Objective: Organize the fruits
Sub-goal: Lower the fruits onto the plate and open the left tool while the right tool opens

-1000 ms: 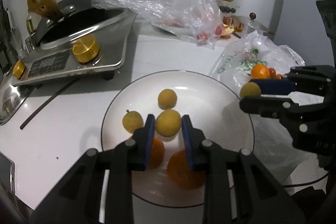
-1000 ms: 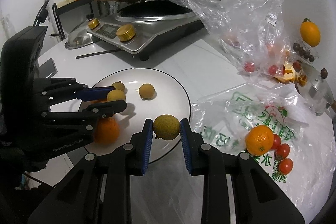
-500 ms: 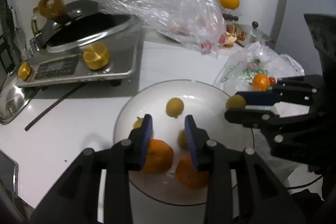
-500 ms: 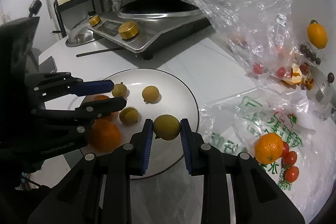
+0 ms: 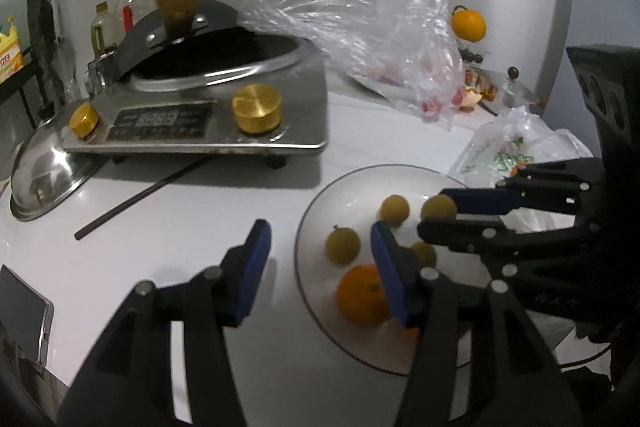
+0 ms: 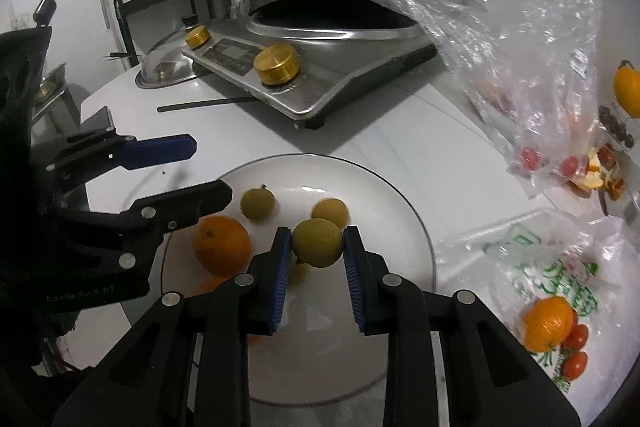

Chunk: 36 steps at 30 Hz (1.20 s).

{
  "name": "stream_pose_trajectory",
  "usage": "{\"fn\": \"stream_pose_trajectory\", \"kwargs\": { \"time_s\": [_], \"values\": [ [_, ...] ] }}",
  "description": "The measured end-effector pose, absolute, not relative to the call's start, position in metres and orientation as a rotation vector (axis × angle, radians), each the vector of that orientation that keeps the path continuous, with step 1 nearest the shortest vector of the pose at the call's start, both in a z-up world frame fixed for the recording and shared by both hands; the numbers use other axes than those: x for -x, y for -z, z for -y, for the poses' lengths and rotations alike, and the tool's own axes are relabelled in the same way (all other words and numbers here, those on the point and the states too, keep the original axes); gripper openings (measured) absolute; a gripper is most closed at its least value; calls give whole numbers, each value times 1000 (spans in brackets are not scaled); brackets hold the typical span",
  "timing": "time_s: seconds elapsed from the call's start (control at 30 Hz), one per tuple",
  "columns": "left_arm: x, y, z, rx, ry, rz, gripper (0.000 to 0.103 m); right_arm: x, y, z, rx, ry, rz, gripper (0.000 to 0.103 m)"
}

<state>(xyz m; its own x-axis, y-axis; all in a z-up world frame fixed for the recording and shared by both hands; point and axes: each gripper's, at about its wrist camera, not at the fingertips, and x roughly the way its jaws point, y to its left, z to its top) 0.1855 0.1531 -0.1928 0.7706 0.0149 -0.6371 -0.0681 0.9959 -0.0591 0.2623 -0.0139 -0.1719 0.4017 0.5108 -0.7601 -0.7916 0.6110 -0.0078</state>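
At the far left of the white table (image 5: 192,211) a domed steel lid (image 5: 48,179) lies next to the steel induction cooker with two brass knobs (image 5: 208,123), which carries a black wok with a wooden handle (image 6: 320,7). A thin dark stick (image 5: 140,197) lies on the table in front of the cooker.

My left tongs (image 5: 316,247) hang over the table at the left edge of the round white plate with a dark rim (image 6: 404,203). Their blue pads have just been opening and stand well apart, with nothing between them; the right pad is over the plate, the left pad over bare table.

On the plate lie a large orange mandarin (image 6: 222,245), a small yellow-green round fruit with a stem (image 6: 258,203) and a small yellow round fruit (image 6: 330,211). Another small fruit shows partly behind my tongs.

My right tongs (image 6: 316,247) are over the plate, closed on a small yellow-green round fruit (image 6: 317,242), which is pinched between the two blue pads and held clear of the plate.

Right of the plate lies a white plastic bag with green print (image 6: 540,267), carrying an orange mandarin (image 6: 546,323) and red cherry tomatoes (image 6: 576,351). Behind it stands a crumpled clear plastic bag (image 6: 532,39) with red tomatoes inside, and a further orange fruit (image 5: 469,25) sits by the wall.
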Motion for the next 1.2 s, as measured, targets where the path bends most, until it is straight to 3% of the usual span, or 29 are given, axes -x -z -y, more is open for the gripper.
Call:
{"fn": "stream_pose_trajectory", "kwargs": {
  "time_s": [1.2],
  "values": [
    [-167, 190, -161, 107, -60, -669, 54, -259, 168, 2, 400, -796, -805, 30]
  ]
}}
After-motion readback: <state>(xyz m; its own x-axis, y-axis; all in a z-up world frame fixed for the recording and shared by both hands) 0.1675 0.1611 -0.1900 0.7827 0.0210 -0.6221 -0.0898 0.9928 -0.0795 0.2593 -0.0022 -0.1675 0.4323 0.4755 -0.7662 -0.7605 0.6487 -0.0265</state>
